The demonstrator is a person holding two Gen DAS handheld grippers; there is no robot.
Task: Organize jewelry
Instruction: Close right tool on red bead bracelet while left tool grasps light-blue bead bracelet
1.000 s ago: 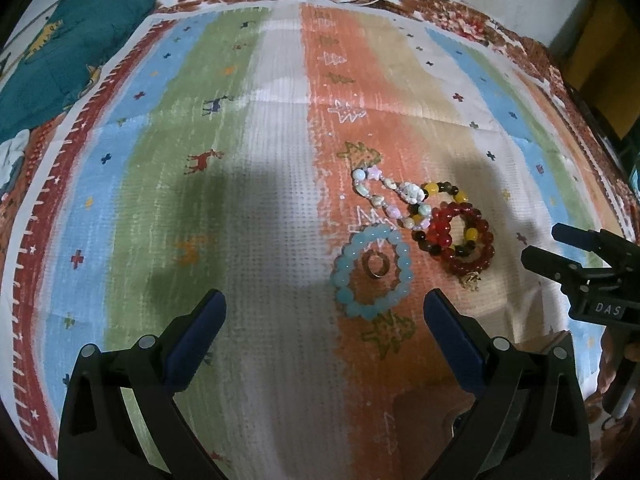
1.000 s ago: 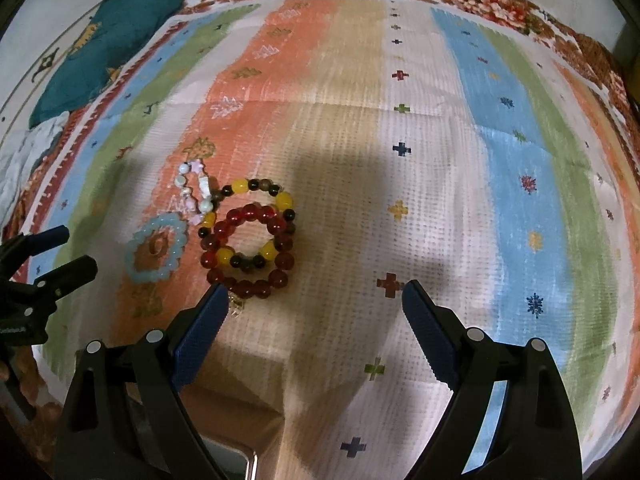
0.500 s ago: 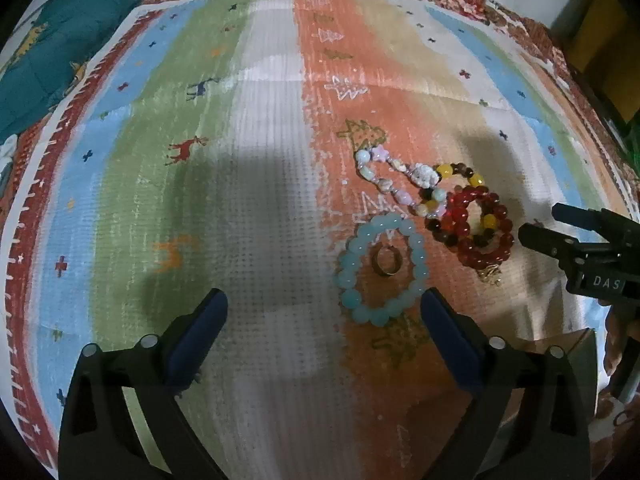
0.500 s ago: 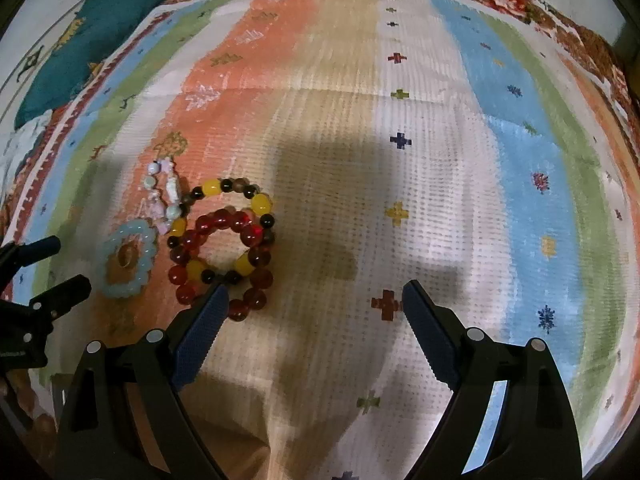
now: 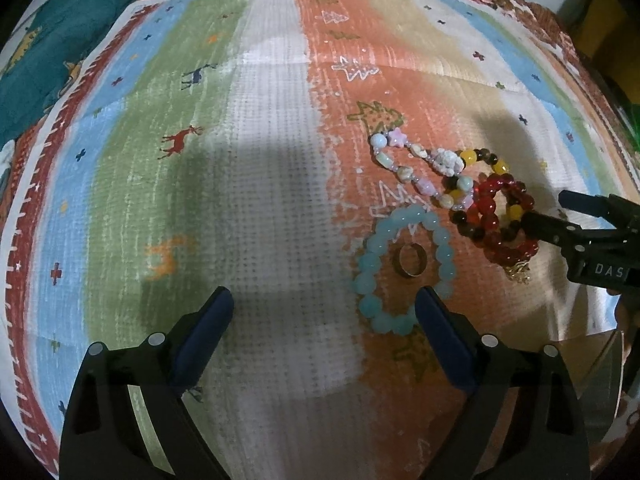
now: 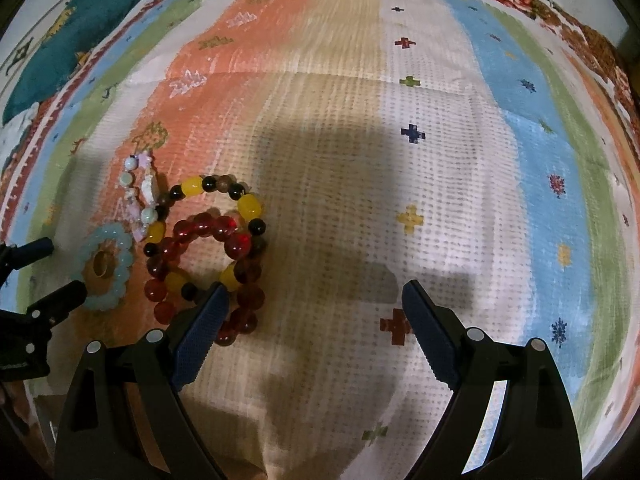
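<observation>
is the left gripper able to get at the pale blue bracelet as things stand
Probably yes. The left gripper, jaws closing with nothing between them, hangs beside the pale blue bracelet; nothing covers it. A small ring lies inside its loop, and the right gripper is over the red bracelet nearby.

The striped cloth looks woven and matt, with a coarse waffle-like grain. The pale blue bracelet has smooth, milky beads with a soft sheen. Inside it lies a ring that looks like polished metal. The red bracelet has glossy, see-through beads like glass. The yellow and dark bracelet is smooth and shiny. The left gripper and right gripper look like matt black plastic, with ribbed dark blue pads.
</observation>
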